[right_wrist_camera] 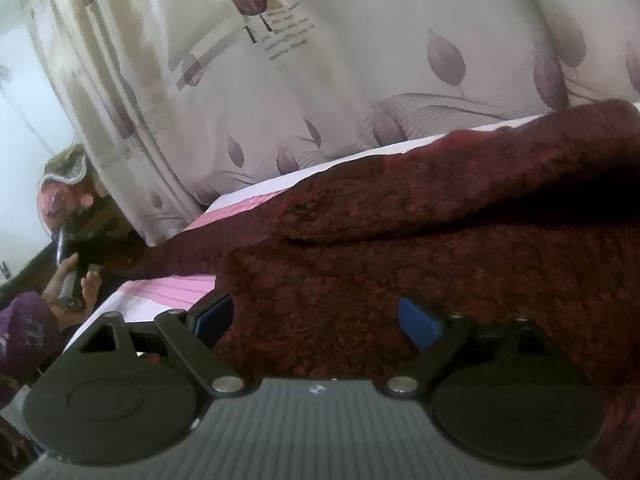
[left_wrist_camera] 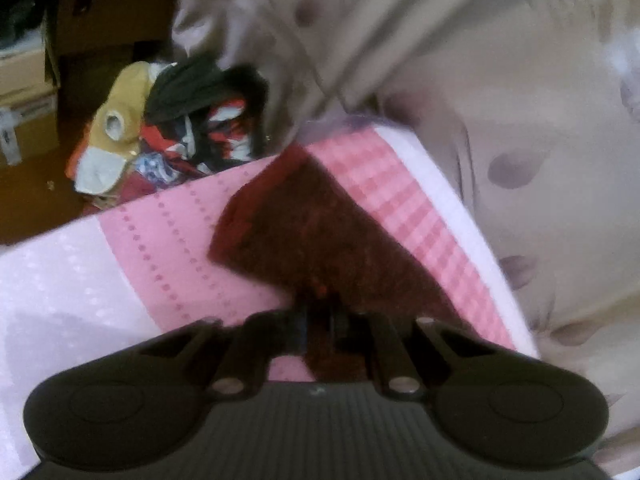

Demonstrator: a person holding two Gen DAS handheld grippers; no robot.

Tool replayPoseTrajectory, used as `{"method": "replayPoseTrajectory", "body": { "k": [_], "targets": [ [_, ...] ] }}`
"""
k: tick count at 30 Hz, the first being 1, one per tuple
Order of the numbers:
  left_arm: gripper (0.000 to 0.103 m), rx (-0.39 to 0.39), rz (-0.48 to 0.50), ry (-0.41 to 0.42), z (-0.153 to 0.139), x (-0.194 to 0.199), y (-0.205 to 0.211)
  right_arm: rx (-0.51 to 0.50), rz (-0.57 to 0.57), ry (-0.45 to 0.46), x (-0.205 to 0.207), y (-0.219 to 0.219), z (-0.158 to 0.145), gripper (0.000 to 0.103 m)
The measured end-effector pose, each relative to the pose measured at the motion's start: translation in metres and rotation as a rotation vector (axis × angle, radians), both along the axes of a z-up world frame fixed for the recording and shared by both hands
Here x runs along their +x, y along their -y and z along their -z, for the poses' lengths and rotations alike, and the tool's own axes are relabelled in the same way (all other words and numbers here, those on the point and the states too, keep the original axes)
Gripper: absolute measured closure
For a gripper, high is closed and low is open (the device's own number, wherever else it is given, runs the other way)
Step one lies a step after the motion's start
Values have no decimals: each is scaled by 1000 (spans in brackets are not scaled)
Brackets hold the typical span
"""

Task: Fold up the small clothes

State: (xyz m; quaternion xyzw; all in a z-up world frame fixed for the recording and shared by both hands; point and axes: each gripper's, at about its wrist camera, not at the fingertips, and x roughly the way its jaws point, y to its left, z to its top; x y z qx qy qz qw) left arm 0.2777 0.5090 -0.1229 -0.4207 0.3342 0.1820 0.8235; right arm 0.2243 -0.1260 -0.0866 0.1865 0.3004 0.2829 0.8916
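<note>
Your left gripper is pinching a corner of the maroon fuzzy garment, which lies on the pink-and-white bedsheet; your right gripper hangs spread over it. It looks partly folded, while the unfolded clothes pile waits beyond the edge.

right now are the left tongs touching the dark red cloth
Touching. The left wrist view shows the left tongs closed together on a corner of the dark red cloth, fabric pinched between the tips above the pink striped sheet.
</note>
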Motion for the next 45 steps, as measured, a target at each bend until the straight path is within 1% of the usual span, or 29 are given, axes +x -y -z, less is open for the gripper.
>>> {"method": "replayPoseTrajectory", "body": {
  "k": [2, 3, 4, 7, 11, 13, 16, 19, 22, 24, 28, 30, 32, 34, 40, 45],
  "targets": [
    [94, 56, -9, 34, -5, -2, 8, 23, 7, -8, 1, 4, 2, 14],
    [94, 76, -21, 83, -10, -6, 14, 33, 16, -12, 1, 6, 3, 14],
    [94, 106, -30, 143, -19, -11, 22, 43, 28, -14, 1, 8, 3, 14],
    [94, 195, 5, 228, -50, -17, 56, 72, 45, -18, 2, 12, 5, 14],
    [94, 299, 101, 332, -100, -18, 116, 110, 75, -18, 2, 19, 6, 14],
    [94, 332, 148, 385, -123, -20, 148, 129, 92, -13, 2, 23, 7, 14],
    [94, 354, 238, 447, -150, -17, 200, 150, 126, -15, 2, 29, 6, 14],
    [94, 371, 343, 487, -166, -11, 257, 189, 157, -11, -2, 37, 1, 14],
    [94, 356, 448, 505, -169, -5, 312, 204, 163, 13, -10, 46, -8, 14],
    [94, 351, 510, 503, -163, 2, 347, 215, 172, 24, -15, 55, -14, 14],
    [94, 320, 605, 464, -139, 15, 407, 237, 217, 49, -20, 83, -24, 14],
    [94, 321, 645, 443, -125, 18, 431, 241, 246, 58, -21, 100, -28, 14],
    [94, 337, 684, 423, -113, 27, 454, 247, 276, 54, -21, 116, -28, 14],
    [94, 363, 724, 419, -105, 28, 476, 262, 307, 57, -22, 130, -28, 14],
    [93, 484, 864, 423, -91, 23, 545, 302, 363, 68, -22, 161, -22, 14],
    [93, 551, 928, 428, -78, 18, 581, 337, 393, 79, -26, 178, -15, 14]
  ]
}}
